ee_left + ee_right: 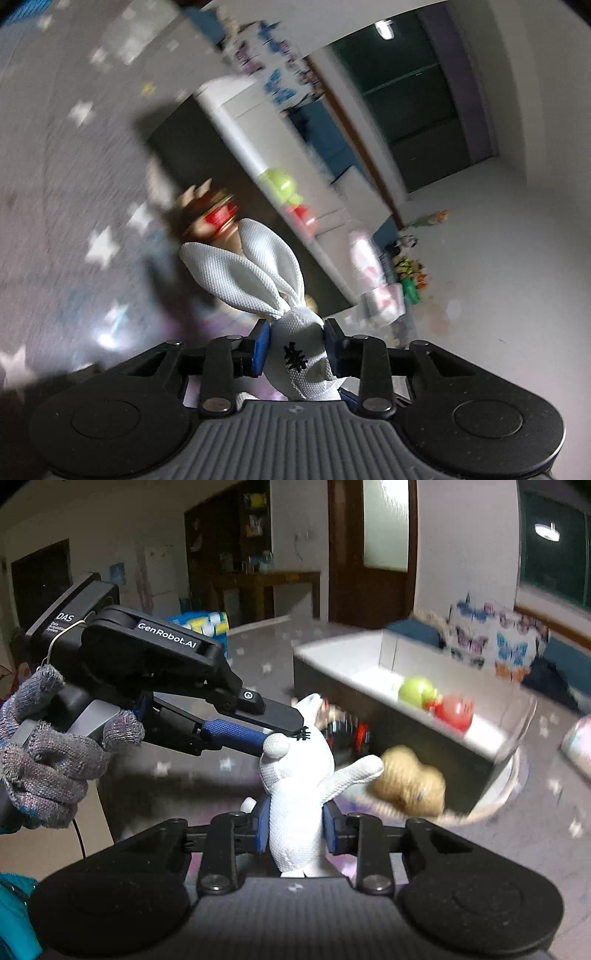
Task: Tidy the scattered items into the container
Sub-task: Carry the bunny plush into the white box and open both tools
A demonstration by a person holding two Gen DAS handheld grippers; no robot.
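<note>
Nearest, right tool (295, 830): blue pads closed on the torso of a white knitted rabbit toy (295, 805); its arm carries a tan knitted piece (410, 786), nature unclear.

Left tool (295, 349): pads clamped on the same rabbit's head, below the ears (258, 269); from the right wrist view it reaches in held by a gloved hand (51, 753). Two grips on one soft toy likely keep it from flopping in carriage.

Beyond, a blurred red-and-brown toy (214, 218) on the star-patterned floor mat (74, 184).

Farther, the container (369, 657), a dark box with white interior, already holding a green ball (417, 690) and a red ball (454, 710). The rabbit hangs just short of its wall, not yet inside.
</note>
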